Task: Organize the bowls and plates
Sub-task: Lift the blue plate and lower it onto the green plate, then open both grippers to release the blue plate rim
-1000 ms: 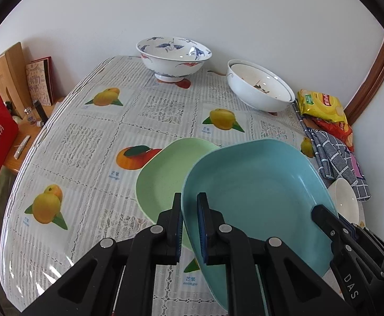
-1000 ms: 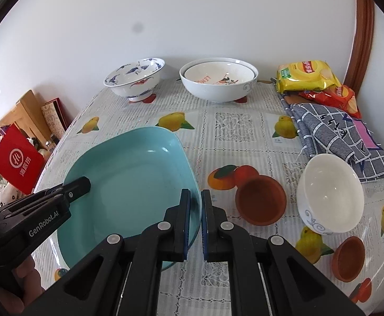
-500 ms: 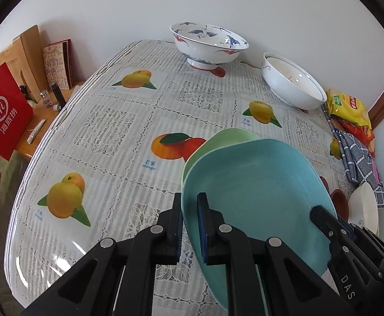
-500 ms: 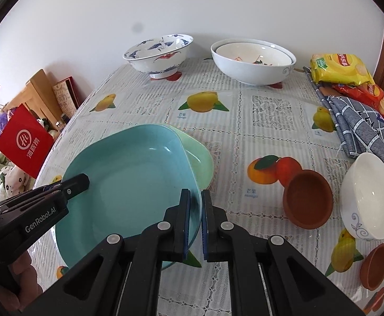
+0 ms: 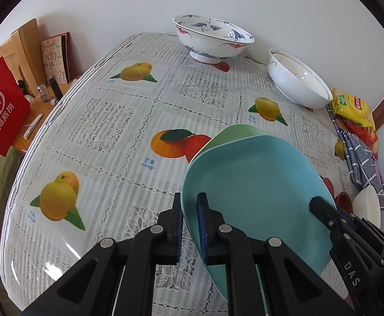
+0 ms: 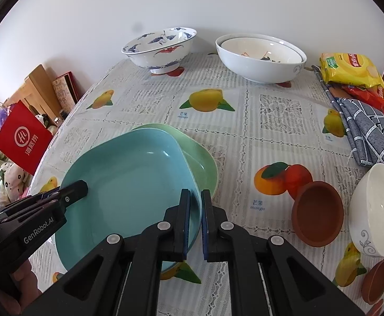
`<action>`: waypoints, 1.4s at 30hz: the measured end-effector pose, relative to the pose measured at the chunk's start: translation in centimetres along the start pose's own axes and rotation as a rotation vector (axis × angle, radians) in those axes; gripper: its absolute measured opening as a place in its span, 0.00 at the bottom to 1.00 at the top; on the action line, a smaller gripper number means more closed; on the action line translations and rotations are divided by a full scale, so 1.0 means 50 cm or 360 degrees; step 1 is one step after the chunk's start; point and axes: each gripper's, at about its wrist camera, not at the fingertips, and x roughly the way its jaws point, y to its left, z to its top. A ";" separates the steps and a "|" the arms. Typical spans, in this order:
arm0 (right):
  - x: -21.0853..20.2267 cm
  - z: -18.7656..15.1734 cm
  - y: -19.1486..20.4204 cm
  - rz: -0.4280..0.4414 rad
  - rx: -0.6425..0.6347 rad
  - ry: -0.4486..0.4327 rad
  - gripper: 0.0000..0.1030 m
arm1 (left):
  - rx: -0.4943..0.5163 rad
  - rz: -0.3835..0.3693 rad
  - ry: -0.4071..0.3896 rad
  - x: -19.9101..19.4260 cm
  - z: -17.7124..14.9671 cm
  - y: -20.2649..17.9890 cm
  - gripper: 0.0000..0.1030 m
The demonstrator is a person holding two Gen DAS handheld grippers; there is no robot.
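Grippers, both angled steeply down: left [image 5: 190, 210] and right [image 6: 195, 208] clamped on opposite rims of teal plate [image 5: 257, 184], over green plate [image 6: 200, 158].

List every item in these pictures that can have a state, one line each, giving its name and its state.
Teal plastic plate: gripped at opposite rims, over the green plate.
Pale green plate: on the table, mostly covered.
Left gripper: shut on the teal plate's rim.
Right gripper: shut on the teal plate's rim.
Blue-patterned porcelain bowl: upright, empty.
Large white bowl: upright, another bowl nested inside.
Small white bowl: tilted.
Brown clay cup: tilted, empty.
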 end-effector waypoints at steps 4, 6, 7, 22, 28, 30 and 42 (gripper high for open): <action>0.011 0.004 -0.005 0.0001 0.0001 0.0016 0.08 | -0.0008 -0.0017 0.0017 0.008 0.001 0.000 0.10; 0.016 0.005 -0.005 0.0000 -0.0017 0.0021 0.08 | -0.0009 -0.0020 0.0019 0.013 0.002 0.001 0.10; 0.020 0.006 -0.004 -0.0004 -0.0024 0.0024 0.08 | -0.0009 -0.0023 0.0021 0.015 0.002 0.002 0.11; 0.062 0.034 -0.004 0.0019 -0.0087 0.0004 0.10 | -0.0030 -0.0049 0.0008 0.033 0.016 0.007 0.15; 0.077 0.045 -0.007 0.0025 -0.0092 0.0000 0.12 | -0.0007 -0.0044 0.0006 0.037 0.016 0.002 0.18; 0.077 0.046 -0.006 0.0026 -0.0098 0.0004 0.13 | -0.0006 -0.0048 0.0011 0.037 0.017 0.003 0.18; 0.002 0.038 -0.020 0.0026 -0.0072 -0.0103 0.35 | 0.0010 -0.0088 0.0003 0.001 0.006 0.000 0.42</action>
